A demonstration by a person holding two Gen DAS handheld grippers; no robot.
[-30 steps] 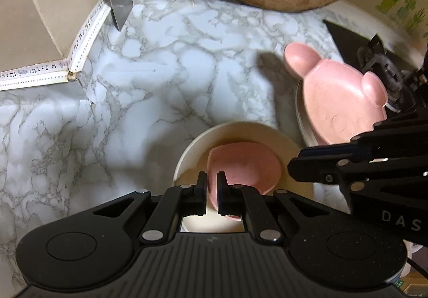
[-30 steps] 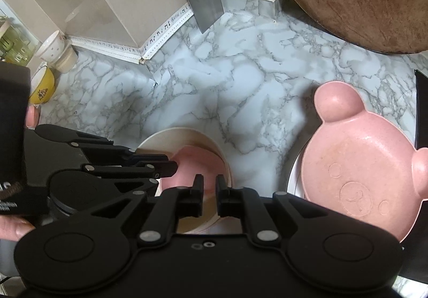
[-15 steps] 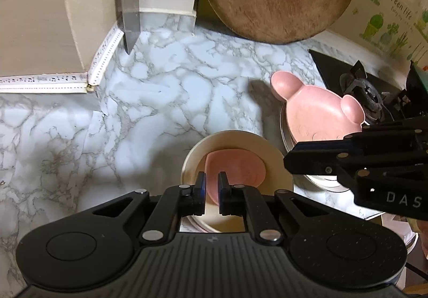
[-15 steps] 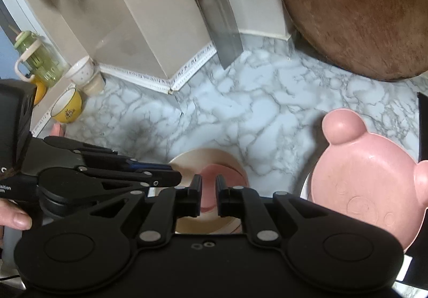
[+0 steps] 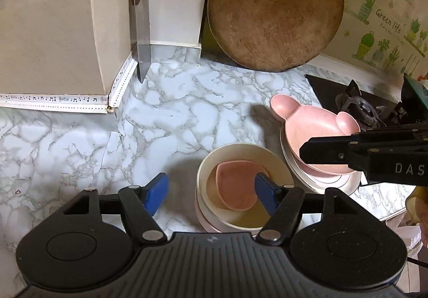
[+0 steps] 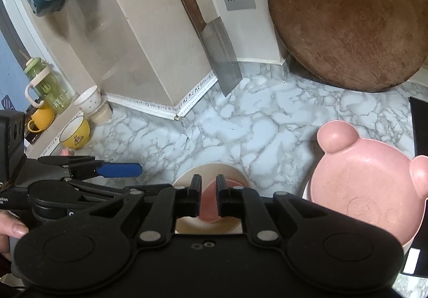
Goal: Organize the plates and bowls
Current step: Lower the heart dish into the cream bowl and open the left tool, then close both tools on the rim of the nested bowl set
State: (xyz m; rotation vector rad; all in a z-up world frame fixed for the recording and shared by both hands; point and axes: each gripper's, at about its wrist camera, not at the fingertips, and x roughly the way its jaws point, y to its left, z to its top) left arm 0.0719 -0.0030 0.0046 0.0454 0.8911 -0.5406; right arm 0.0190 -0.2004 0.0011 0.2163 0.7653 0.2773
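A small pink bowl (image 5: 235, 187) sits inside a cream bowl (image 5: 240, 156), which rests on a pink dish on the marble counter. A pink bear-shaped plate (image 5: 315, 124) lies on white plates (image 5: 321, 177) to the right; it also shows in the right wrist view (image 6: 366, 191). My left gripper (image 5: 211, 191) is open and empty, held above the bowl stack, blue pads (image 5: 157, 188) wide apart. My right gripper (image 6: 208, 195) is shut and empty above the same stack (image 6: 214, 172).
A round wooden board (image 5: 275, 9) and a cleaver (image 6: 222, 57) lean on the back wall. A stove (image 5: 355, 102) sits at far right. Mugs (image 6: 75, 132) and a green bottle (image 6: 45, 84) stand at far left.
Both grippers rose and pulled back from the bowl stack. My left gripper opened wide; the right stayed shut. The pink bowl stays in the cream bowl.
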